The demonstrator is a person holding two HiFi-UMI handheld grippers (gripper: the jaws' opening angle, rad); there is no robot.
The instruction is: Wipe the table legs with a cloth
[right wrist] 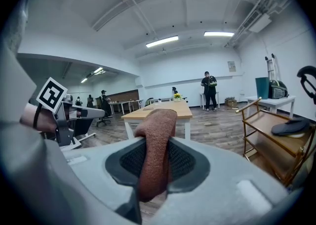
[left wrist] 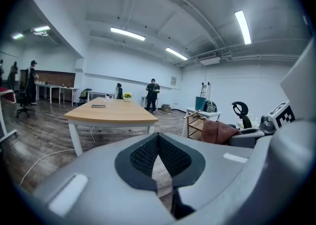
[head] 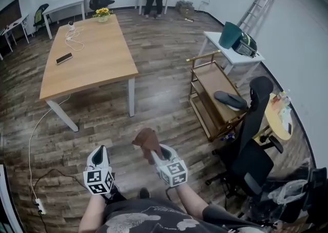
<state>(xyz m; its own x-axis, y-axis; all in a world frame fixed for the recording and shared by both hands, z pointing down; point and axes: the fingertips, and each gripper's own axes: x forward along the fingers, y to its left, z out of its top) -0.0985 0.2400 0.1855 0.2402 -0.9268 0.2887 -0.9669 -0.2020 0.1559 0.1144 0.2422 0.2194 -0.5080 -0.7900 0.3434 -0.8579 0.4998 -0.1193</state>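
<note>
Brown cloth (right wrist: 155, 150) pinched between jaws of right gripper (head: 157, 151), held well short of table (head: 87, 55), off its near end. Left gripper (head: 100, 154) alongside, jaws pressed together on nothing. 2 white legs (head: 131, 96) at table's near end, untouched by cloth.

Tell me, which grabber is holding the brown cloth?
The right gripper: its jaws pinch the brown cloth. The left gripper is shut with nothing between its jaws.
</note>
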